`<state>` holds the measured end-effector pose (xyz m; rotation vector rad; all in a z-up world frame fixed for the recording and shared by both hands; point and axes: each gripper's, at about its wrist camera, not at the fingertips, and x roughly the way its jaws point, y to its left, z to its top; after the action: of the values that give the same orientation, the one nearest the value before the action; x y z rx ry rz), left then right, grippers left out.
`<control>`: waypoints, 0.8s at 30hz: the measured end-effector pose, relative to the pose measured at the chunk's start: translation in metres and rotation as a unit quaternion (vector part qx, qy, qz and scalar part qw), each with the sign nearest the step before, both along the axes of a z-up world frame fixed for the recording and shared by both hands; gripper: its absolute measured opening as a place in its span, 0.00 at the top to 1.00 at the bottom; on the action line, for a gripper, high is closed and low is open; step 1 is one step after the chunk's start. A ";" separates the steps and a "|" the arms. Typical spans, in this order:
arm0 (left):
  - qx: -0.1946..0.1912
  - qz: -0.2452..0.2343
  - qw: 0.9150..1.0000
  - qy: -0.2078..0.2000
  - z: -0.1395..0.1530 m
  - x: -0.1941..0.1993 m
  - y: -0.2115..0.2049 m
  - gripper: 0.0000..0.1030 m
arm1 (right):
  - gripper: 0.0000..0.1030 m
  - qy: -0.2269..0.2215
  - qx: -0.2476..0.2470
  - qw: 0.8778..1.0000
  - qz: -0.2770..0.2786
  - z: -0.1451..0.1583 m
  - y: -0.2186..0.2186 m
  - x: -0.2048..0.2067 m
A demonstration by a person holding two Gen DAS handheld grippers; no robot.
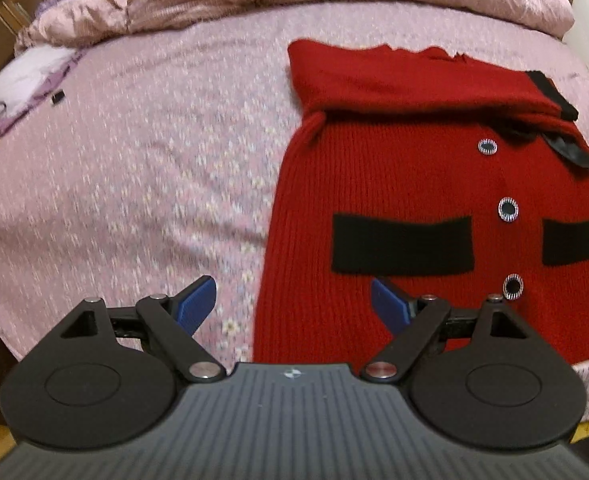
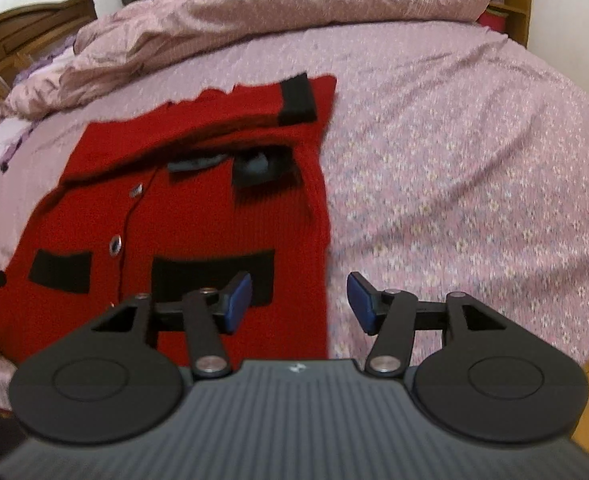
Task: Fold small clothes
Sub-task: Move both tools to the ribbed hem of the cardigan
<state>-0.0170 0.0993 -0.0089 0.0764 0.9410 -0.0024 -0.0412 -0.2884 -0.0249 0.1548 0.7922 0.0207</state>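
The left gripper is spread wide with nothing between its blue pads; it hangs above the near left edge of a red cardigan, one pad over the bedsheet and the other over the knit. Just beyond that pad lies a black pocket band, and a second band sits further to the gripper's right, with a row of shiny round buttons running away from the gripper between the two. Beyond the buttons, a sleeve with a black cuff is folded across the chest. The right gripper is also released and holds nothing; it straddles the cardigan's near right edge, its left pad over a black pocket band and its right pad over the sheet. Ahead of it a dark patch near the collar is too blurred to identify, perhaps a bow or a lining. The cardigan lies flat, front up, on a bed covered in pink flowered fabric, and a rumpled pink quilt is heaped at the far end, well beyond both grippers. A wooden headboard shows beyond the quilt to the left.
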 end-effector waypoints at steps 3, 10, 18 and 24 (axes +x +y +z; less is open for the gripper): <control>-0.003 0.007 1.000 0.017 -0.009 0.000 0.004 0.15 | 0.46 0.018 0.007 1.000 0.005 -0.008 -0.002 -0.001; -0.047 -0.013 0.998 0.040 -0.020 -0.004 0.008 0.15 | 0.44 0.034 0.014 0.999 0.033 -0.015 0.002 -0.005; -0.052 -0.059 0.996 0.030 -0.021 -0.012 0.001 0.26 | 0.44 0.058 0.057 0.993 0.083 -0.024 0.017 -0.005; -0.084 -0.091 0.992 0.039 -0.024 -0.006 -0.003 0.43 | 0.49 0.069 0.068 0.991 0.097 -0.028 0.021 -0.001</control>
<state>-0.0228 0.0964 -0.0332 0.0056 1.0062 -0.2548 -0.0425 -0.2671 -0.0533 0.2090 0.9418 0.2495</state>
